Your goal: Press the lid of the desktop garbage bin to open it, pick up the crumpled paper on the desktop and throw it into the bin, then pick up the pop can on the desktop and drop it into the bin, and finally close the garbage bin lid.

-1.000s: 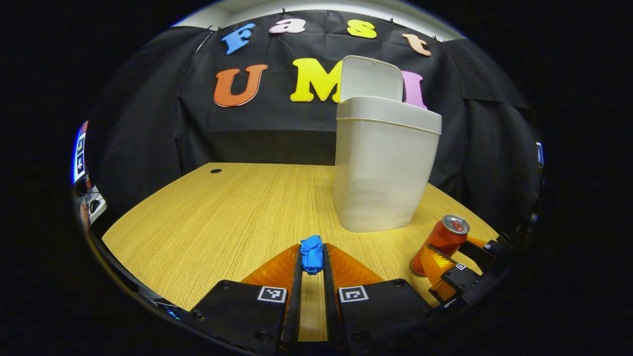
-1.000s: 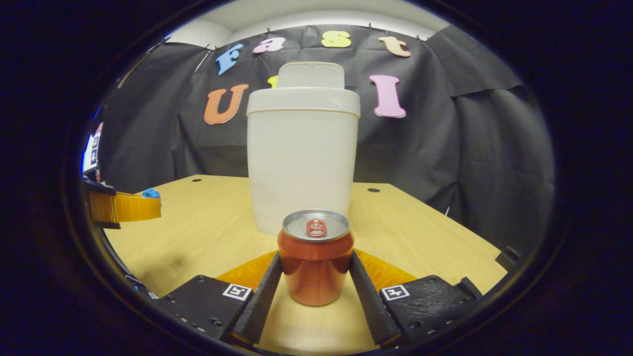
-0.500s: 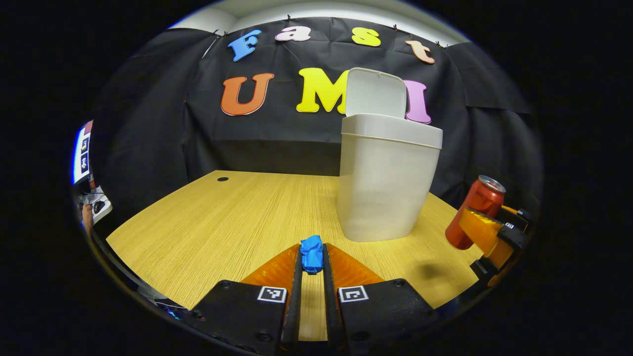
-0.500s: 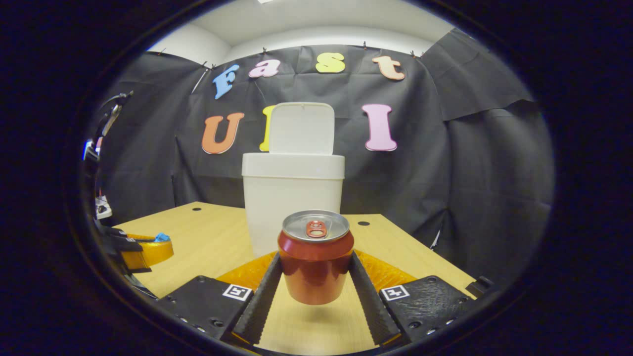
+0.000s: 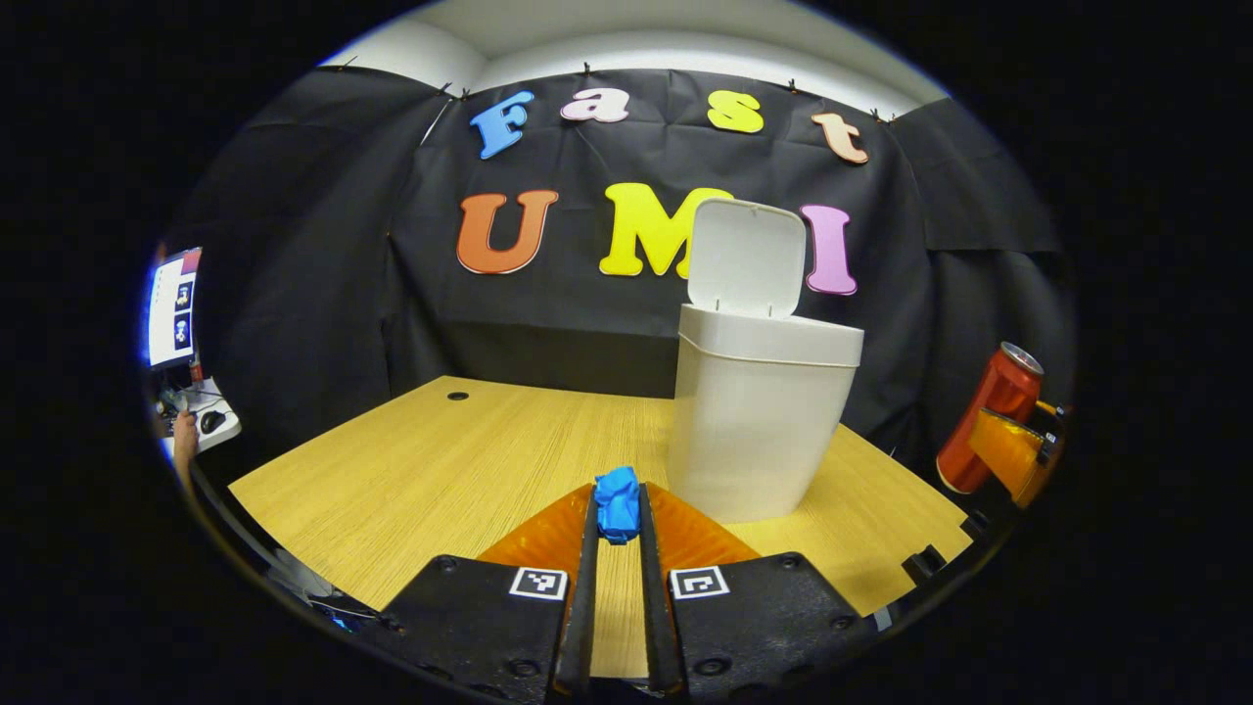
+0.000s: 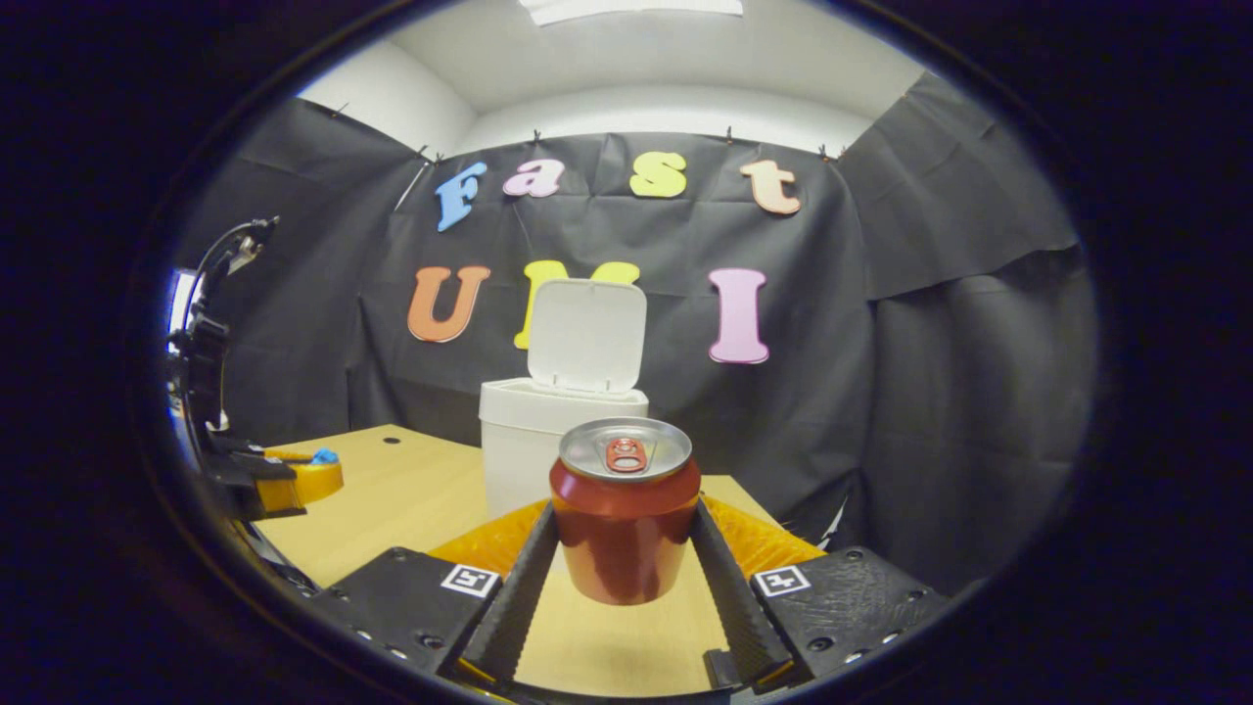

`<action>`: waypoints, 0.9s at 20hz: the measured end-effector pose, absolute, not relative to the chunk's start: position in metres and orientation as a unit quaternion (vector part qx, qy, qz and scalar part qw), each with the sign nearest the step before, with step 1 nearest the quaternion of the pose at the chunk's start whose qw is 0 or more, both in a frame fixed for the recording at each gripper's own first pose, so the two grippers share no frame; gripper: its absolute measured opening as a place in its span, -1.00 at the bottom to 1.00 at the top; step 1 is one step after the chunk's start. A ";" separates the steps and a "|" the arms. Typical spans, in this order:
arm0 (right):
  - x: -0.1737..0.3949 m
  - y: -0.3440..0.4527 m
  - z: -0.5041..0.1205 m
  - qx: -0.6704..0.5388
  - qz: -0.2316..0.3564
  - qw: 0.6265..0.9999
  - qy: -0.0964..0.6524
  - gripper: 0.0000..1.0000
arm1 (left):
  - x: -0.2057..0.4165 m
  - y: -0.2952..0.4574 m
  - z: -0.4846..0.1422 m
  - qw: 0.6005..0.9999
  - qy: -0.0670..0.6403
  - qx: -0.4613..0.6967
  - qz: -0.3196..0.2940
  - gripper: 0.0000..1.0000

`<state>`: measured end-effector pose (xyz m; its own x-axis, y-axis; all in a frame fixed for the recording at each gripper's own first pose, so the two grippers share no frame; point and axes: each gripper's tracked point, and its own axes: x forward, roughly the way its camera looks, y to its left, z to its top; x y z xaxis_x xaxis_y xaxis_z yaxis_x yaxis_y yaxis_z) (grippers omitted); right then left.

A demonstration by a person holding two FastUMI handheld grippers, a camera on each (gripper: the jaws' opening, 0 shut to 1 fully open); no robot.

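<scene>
Red pop can, clenched in the right tool, is rising farther above the counter. One blue crumpled paper is staying pinched in the left tool before one bin, lid up.

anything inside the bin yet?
Cannot tell. The bin has its lid up, but both views look at it from the side, so its walls hide the interior. The blue paper and the can are held in the tongs, outside it.

light: bright, overhead | focus: sharp | edges: fisheye-bent | shadows: soft
</scene>
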<state>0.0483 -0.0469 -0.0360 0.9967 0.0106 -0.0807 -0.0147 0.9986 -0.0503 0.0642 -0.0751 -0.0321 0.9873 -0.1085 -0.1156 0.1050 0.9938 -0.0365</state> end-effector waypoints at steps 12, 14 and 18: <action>0.044 -0.076 -0.026 -0.025 0.017 0.999 0.037 0.59 | 0.118 -0.158 0.027 0.995 0.028 -0.008 -0.100 -0.52; 0.043 -0.076 -0.024 -0.018 0.021 0.999 0.034 0.60 | 0.139 -0.172 0.048 0.994 0.012 -0.010 -0.108 -0.52; 0.046 -0.084 -0.025 -0.013 0.017 0.999 0.039 0.60 | 0.192 -0.201 0.072 0.992 -0.008 -0.004 -0.128 -0.53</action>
